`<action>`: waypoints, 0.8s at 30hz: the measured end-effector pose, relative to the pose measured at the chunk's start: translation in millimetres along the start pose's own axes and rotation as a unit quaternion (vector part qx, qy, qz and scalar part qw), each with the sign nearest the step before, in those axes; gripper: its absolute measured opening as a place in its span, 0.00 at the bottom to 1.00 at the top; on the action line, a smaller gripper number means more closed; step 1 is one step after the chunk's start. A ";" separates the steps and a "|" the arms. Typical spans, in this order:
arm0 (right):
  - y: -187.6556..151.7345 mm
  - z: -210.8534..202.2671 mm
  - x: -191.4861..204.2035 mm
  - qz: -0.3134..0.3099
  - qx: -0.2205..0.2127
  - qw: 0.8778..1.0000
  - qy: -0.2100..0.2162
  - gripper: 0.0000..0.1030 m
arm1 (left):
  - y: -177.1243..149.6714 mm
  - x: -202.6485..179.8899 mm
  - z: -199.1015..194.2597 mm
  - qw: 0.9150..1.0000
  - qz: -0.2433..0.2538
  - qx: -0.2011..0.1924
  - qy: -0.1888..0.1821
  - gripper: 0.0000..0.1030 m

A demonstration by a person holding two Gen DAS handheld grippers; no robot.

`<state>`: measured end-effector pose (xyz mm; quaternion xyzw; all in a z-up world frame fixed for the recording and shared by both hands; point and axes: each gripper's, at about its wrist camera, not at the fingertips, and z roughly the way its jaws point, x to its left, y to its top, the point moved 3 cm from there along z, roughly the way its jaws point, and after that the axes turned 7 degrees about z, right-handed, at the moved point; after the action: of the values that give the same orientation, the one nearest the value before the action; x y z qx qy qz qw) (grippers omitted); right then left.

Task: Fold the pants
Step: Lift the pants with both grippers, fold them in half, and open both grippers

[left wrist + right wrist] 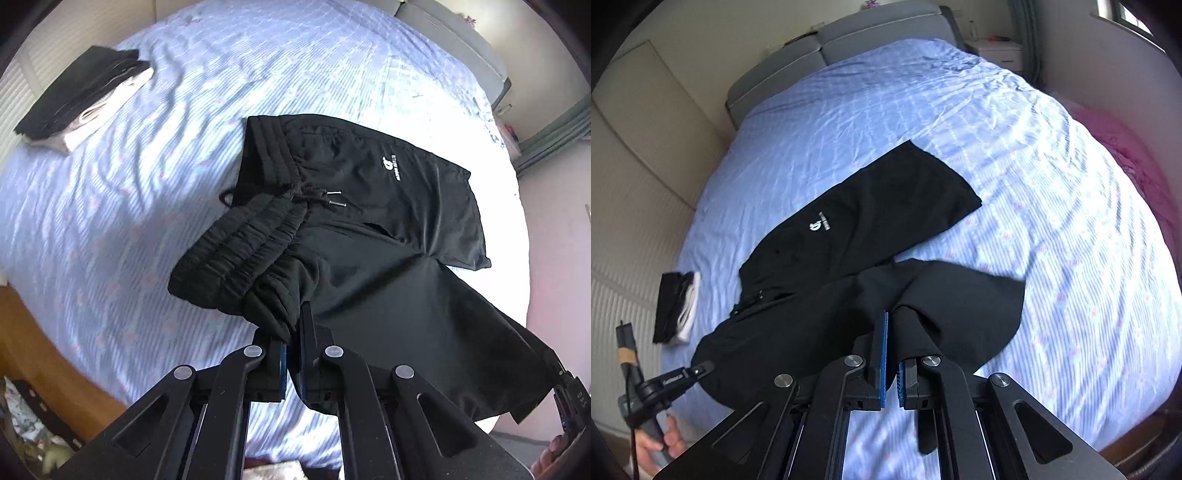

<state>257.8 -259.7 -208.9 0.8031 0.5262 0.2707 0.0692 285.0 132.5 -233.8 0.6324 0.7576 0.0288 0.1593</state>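
Black pants (369,192) with a white logo (393,166) lie partly spread on the blue striped bed sheet (129,206). My left gripper (295,321) is shut on the near end of the gathered elastic waistband (236,254) and holds it raised off the bed. In the right wrist view the far leg of the pants (871,221) lies flat. My right gripper (894,325) is shut on the black fabric of the near leg, which hangs lifted and bunched around the fingers. The drawstring (317,195) lies loose at the waist.
A folded stack of black and white clothes (81,99) sits on the bed's far left, also in the right wrist view (677,306). A grey headboard (849,33), a white nightstand (997,48), a pink blanket (1137,170) and the wooden bed frame (44,350) border the bed.
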 end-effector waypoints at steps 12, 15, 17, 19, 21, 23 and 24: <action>71.5 25.0 28.4 -0.003 -0.056 0.998 -0.002 0.05 | 78.0 -9.1 24.1 0.999 -0.050 -0.009 -0.013 0.06; 113.9 56.8 46.2 -0.024 -0.074 0.997 0.000 0.05 | 118.5 -11.7 36.6 0.998 -0.047 -0.031 -0.012 0.06; 135.2 82.9 56.6 -0.034 -0.071 0.997 0.000 0.05 | 146.2 -9.5 55.2 0.998 -0.051 -0.030 -0.012 0.07; 158.7 119.7 67.7 -0.053 -0.058 0.997 -0.006 0.05 | 166.9 -7.8 74.5 0.998 -0.052 -0.023 -0.007 0.07; 178.6 161.3 77.4 -0.072 -0.036 0.997 -0.013 0.05 | 187.7 -4.6 98.9 0.998 -0.058 -0.011 -0.002 0.07; 192.1 199.3 82.6 -0.084 -0.009 0.996 -0.026 0.05 | 202.3 -1.4 121.2 0.998 -0.064 0.010 0.003 0.07; 196.4 219.0 84.4 -0.088 0.007 0.996 -0.033 0.05 | 207.8 -0.6 130.4 0.998 -0.063 0.018 0.000 0.07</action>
<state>552.9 -232.9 -285.3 0.7629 0.5940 0.2332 0.1044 518.5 152.6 -306.3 0.5861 0.7963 0.0052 0.1495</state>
